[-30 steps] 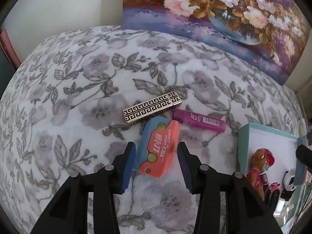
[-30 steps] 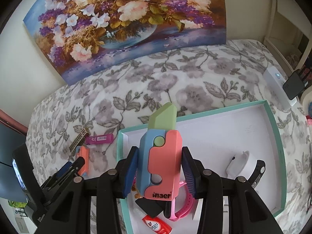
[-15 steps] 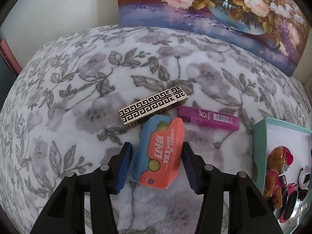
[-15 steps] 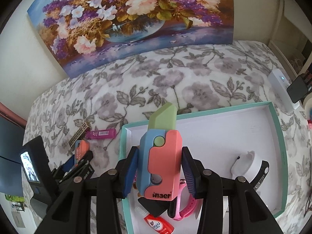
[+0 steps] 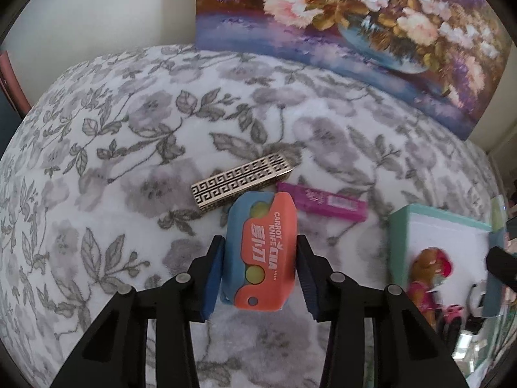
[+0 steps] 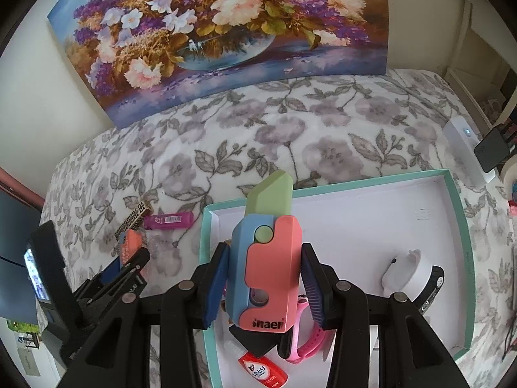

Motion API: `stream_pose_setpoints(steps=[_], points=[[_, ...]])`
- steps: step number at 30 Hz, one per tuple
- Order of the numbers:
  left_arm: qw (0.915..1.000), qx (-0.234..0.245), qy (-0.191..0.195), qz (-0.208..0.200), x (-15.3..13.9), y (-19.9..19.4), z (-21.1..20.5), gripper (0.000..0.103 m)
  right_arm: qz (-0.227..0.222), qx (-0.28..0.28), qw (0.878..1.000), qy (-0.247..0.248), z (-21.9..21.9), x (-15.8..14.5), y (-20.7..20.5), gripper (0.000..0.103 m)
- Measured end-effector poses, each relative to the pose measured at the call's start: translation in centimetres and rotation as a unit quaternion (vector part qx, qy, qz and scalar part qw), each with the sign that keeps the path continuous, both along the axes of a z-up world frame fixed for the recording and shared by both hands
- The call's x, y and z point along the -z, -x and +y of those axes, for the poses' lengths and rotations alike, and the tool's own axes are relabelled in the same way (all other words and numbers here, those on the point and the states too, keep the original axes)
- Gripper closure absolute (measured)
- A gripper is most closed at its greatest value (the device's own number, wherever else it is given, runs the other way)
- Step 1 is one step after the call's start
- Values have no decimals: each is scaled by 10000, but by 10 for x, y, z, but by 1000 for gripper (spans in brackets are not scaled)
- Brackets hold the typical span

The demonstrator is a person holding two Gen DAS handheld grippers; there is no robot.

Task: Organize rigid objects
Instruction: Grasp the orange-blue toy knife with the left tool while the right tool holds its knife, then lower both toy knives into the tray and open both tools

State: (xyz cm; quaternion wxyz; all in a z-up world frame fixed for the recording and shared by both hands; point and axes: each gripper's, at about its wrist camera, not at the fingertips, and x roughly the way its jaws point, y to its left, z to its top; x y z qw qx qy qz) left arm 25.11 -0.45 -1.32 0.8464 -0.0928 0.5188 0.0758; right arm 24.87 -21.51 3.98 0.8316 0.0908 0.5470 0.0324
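My left gripper [image 5: 260, 271] is shut on a blue and orange carrot knife toy [image 5: 261, 252], low over the floral blanket. A gold patterned bar [image 5: 240, 182] and a magenta lighter [image 5: 323, 201] lie just beyond it. My right gripper [image 6: 265, 286] is shut on a second carrot knife toy [image 6: 266, 265] with its green blade out, held above the left part of the teal-rimmed box [image 6: 452, 200]. The left gripper also shows in the right wrist view [image 6: 129, 258], left of the box.
The box holds a white and black round device [image 6: 408, 270], a pink strap [image 6: 307, 333], a red tube [image 6: 263, 371] and a toy figure [image 5: 429, 274]. A flower painting [image 6: 219, 32] leans on the wall. A white device [image 6: 465, 152] lies at the right edge.
My left gripper's fingers have closed in from both sides onto the carrot knife toy. The right gripper holds its toy over the box, almost unmoved.
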Motion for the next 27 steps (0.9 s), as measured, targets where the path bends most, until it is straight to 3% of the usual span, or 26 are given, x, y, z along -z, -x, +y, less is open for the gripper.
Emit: stream_pose_setpoints(steps=[13, 16, 27], points=[[9975, -51, 242, -657, -85, 24, -19, 58, -326, 206, 9993, 13, -24, -32, 15, 56], [9964, -56, 524, -664, -89, 28, -37, 58, -331, 306, 9990, 27, -35, -32, 17, 56], [9965, 437, 610, -373, -82, 27, -108, 58, -179, 954, 9949, 262, -91, -20, 17, 56]])
